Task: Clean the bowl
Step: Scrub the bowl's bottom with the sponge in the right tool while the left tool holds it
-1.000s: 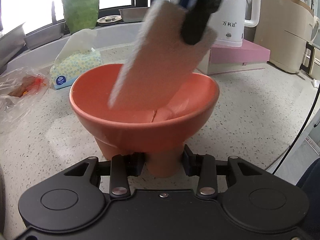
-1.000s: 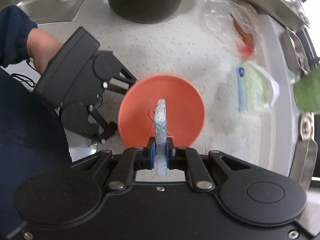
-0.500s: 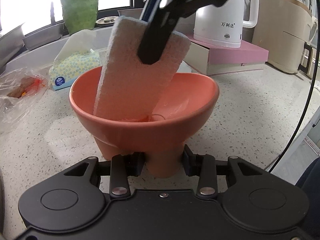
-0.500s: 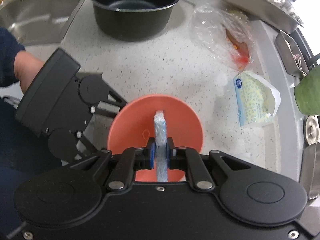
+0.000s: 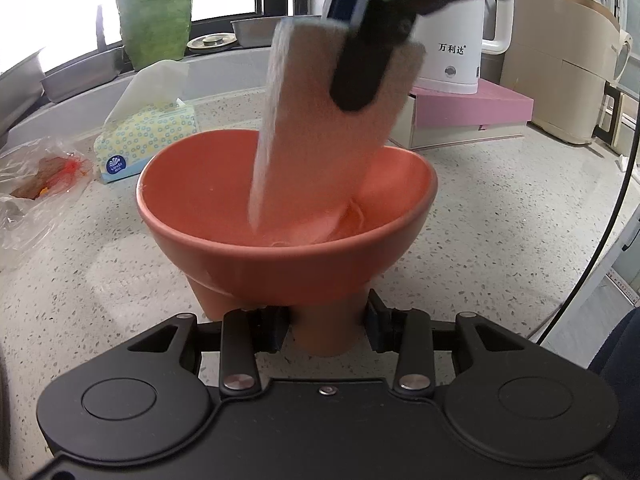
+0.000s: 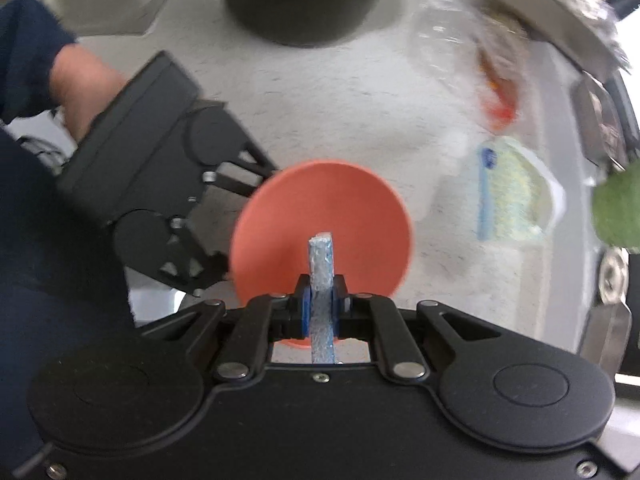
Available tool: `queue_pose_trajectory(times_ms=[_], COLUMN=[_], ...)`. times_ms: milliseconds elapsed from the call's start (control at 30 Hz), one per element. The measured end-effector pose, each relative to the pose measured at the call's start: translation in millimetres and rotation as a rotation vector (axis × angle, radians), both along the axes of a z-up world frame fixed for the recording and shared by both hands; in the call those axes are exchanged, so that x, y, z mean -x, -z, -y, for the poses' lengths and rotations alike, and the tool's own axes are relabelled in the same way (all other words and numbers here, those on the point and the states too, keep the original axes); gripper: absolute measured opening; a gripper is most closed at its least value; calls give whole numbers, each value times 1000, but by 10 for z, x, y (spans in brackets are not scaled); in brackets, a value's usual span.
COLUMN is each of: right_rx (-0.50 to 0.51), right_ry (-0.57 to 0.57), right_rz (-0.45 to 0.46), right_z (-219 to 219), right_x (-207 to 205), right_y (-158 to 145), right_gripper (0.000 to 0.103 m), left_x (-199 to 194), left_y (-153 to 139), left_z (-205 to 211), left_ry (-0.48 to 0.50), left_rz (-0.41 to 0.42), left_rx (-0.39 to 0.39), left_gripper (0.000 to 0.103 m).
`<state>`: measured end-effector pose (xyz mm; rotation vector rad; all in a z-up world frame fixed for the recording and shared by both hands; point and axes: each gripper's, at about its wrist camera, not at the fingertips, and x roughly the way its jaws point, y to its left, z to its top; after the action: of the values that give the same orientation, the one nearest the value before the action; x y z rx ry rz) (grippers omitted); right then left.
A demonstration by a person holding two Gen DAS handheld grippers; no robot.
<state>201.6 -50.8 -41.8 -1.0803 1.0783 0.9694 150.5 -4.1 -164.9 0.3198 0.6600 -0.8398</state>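
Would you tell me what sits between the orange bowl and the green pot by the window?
A tissue pack lies between the orange bowl and the green pot, clearest in the left wrist view.

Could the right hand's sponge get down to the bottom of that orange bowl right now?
Probably yes. The sponge, clamped in the right gripper, already dips into the open bowl from above with nothing over the rim, while the left gripper steadies the bowl's foot.
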Motion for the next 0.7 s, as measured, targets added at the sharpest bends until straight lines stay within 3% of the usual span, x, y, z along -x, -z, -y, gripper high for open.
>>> queue_pose_trajectory(times_ms=[133,300,467,700], right_rx=[-28,-37,-27,-15], right_ry=[-4,19,72,94], right_rz=[-20,56,77,58], right_z=[-86,-95,7,138], right_x=[4,-135,-291,-222], right_y=[5,-2,4,-35], right_gripper=[11,11,11,11], left_x=[-9,-36,-66,-45], left_y=[-6,-17,-24,-6], left_z=[5,11,21,9], left_ry=[0,4,18,19], left_rz=[-5,-20,-31,-17], left_rx=[-1,-6,-14,-4], left_gripper=[38,38,38,38])
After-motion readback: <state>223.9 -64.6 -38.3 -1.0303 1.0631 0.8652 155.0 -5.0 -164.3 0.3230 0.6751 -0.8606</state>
